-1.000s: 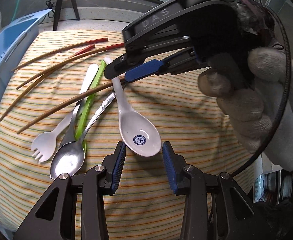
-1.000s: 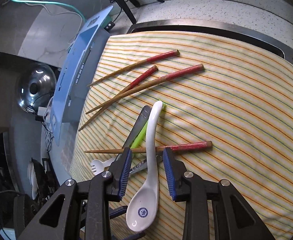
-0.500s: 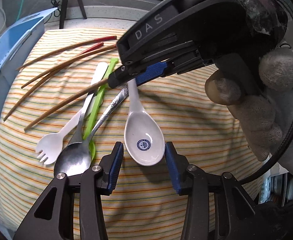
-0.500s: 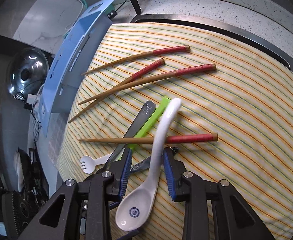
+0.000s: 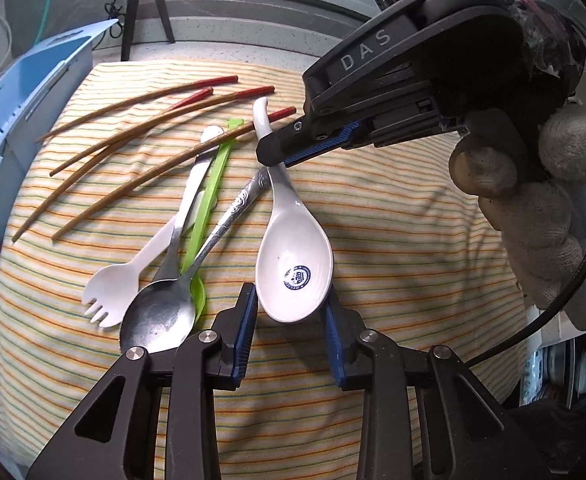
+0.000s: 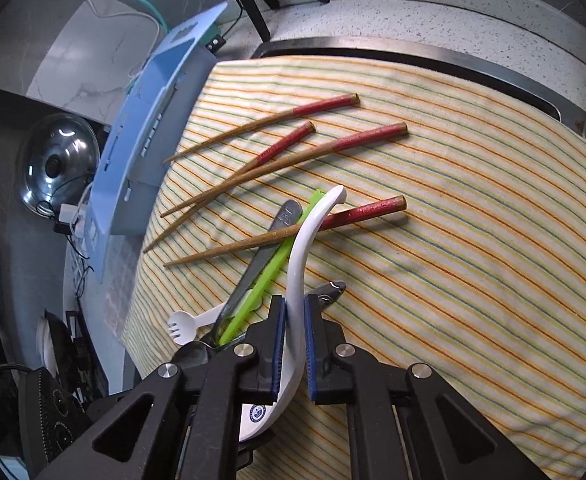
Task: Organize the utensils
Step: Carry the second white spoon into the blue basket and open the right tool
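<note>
soup spoon [image 5: 293, 252]: white, blue emblem, handle resting on a chopstick
chopsticks [image 6: 321, 150]: four, red-topped, scattered
steel spoons [image 5: 161, 316], green spoon [image 5: 209, 196], white spork [image 5: 117, 284]: piled alongside, handles crossing

1. The left wrist view looks steeply down, close over the striped yellow cloth [image 5: 393, 220], along its own fingers [image 5: 249, 320].
2. The right wrist view looks down likewise, from the opposite side.
3. Both share the white ceramic soup spoon [image 5: 293, 256] [image 6: 305, 248] and red-tipped wooden chopsticks [image 5: 141, 132] [image 6: 293, 160].
</note>
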`<state>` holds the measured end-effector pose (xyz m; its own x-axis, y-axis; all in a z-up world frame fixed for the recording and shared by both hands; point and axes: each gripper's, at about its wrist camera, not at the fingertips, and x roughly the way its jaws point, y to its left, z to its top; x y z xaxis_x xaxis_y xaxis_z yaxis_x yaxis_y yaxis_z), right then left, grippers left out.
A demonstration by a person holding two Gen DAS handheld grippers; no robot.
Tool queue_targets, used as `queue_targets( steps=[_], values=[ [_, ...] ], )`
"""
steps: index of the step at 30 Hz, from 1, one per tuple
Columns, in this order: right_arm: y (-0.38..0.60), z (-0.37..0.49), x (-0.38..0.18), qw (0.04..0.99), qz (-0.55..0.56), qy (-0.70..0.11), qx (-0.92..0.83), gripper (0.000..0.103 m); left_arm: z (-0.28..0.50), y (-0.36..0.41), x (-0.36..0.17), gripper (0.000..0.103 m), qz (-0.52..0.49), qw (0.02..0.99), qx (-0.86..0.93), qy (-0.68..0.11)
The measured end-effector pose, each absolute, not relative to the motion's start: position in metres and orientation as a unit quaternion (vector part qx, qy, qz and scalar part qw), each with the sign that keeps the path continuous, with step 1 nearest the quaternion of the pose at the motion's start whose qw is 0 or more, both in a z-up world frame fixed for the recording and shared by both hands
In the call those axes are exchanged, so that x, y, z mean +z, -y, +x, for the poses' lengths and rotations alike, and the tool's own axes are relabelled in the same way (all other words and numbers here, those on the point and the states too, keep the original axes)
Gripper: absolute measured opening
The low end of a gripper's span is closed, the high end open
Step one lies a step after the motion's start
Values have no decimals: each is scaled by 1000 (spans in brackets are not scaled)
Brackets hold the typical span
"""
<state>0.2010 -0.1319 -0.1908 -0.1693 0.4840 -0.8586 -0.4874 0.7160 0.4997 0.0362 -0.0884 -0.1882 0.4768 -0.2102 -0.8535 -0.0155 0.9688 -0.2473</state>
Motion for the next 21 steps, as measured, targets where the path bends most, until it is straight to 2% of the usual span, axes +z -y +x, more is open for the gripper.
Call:
queue_targets(
  steps=[10,21],
  values=[
    [118,197,-151,661,24,-640,391,8,19,60,-155,29,-101,870,-53,-479],
    [33,194,-118,670,30,-615,415,8,17,-21,-128,29,-91,884,-29,-457]
  ],
)
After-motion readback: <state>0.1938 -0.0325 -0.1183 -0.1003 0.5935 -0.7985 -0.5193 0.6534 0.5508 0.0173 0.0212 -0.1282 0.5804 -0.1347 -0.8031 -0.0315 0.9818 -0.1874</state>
